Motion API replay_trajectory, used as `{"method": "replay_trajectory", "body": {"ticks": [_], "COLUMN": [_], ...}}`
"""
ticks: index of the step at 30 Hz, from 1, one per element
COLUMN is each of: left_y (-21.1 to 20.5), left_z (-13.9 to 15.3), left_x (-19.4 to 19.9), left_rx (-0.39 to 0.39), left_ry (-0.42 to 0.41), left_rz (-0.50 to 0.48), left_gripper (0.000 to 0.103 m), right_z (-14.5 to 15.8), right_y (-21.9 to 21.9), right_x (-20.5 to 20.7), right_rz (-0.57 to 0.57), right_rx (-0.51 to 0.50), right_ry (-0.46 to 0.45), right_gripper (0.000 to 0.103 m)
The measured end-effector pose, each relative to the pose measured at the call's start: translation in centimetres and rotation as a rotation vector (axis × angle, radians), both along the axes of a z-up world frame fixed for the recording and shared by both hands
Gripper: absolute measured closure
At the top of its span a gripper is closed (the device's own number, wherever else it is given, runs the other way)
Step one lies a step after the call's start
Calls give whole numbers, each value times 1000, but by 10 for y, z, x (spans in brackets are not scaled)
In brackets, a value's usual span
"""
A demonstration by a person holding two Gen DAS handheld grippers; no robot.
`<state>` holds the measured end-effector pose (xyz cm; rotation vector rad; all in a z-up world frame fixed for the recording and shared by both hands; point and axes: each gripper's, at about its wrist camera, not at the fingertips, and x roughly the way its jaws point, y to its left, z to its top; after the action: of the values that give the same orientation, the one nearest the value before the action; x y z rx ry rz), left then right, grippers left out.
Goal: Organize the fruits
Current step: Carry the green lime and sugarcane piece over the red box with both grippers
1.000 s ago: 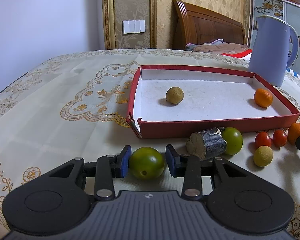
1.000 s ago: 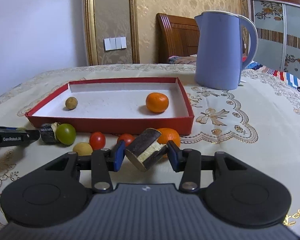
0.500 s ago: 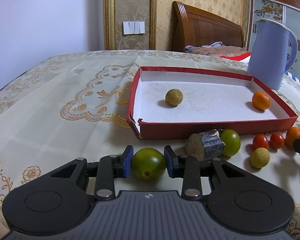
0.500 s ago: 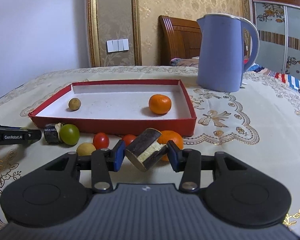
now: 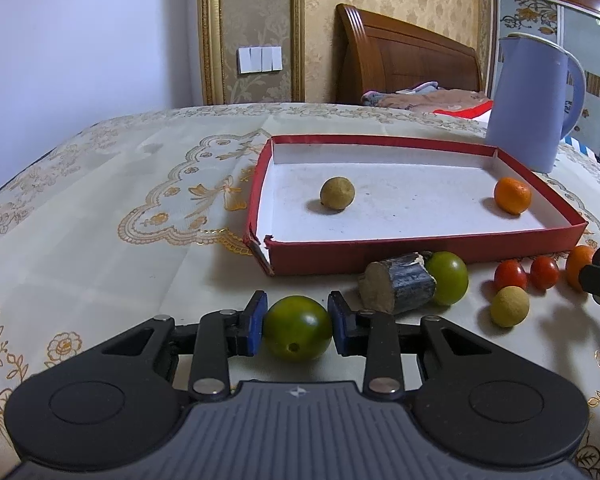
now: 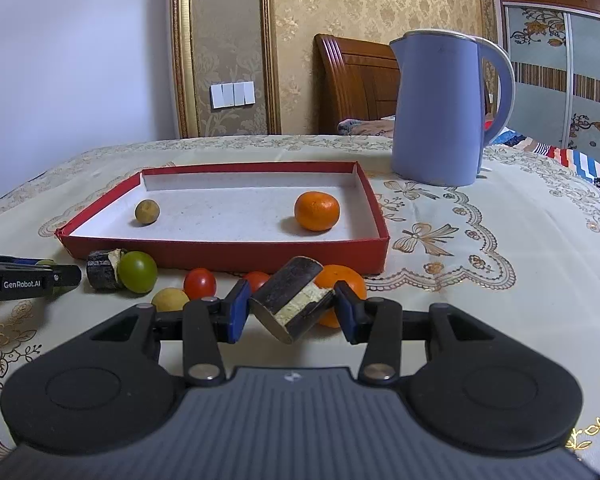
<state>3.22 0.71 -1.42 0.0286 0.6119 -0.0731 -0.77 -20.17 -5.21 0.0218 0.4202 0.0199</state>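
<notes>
My left gripper [image 5: 297, 308] is shut on a green round fruit [image 5: 298, 336], low over the tablecloth in front of the red tray [image 5: 420, 250]. A dark cut stalk piece [image 6: 288, 300] sits tilted between the blue pads of my right gripper [image 6: 292, 292], which is shut on it. Inside the tray lie a brownish round fruit [image 5: 337, 194] and a mandarin [image 5: 512, 195]. On the cloth along the tray's near wall are a second stalk piece [image 5: 398, 288], another green fruit [image 5: 448, 278], two red tomatoes [image 5: 510, 275], a yellow fruit [image 5: 509, 306] and an orange [image 6: 342, 276].
A lilac kettle [image 6: 440, 108] stands on the table behind the tray's right end. In the right wrist view the left gripper's side [image 6: 28, 278] pokes in at the left edge. A wooden headboard [image 5: 404, 60] rises beyond the table.
The left gripper's pads have closed the small gap and now press on the green fruit. The right gripper and its stalk piece have not moved.
</notes>
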Motion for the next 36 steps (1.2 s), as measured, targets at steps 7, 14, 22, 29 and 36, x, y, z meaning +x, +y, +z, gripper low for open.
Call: {"method": "replay_trajectory", "body": {"ticks": [7, 14, 22, 29, 36], "left_y": [-1, -1, -1, -5, -9], "left_z": [2, -2, 0, 8, 19], "left_x": [-2, 2, -4, -16, -21], "left_rx": [0, -8, -8, -10, -23], "left_ry": [-3, 13, -6, -36, -59], "left_rz": [0, -11, -10, -34, -59], "left_gripper": [71, 71, 71, 71, 71], "right_z": [0, 0, 1, 3, 9], "right_y": [1, -1, -1, -1, 4], "right_x": [0, -1, -3, -4, -7], "right_rz": [-3, -11, -12, -13, 2], "right_rx": [-2, 6, 15, 29, 32], "right_ry": [0, -2, -8, -11, -28], "right_gripper": [60, 60, 60, 60, 60]}}
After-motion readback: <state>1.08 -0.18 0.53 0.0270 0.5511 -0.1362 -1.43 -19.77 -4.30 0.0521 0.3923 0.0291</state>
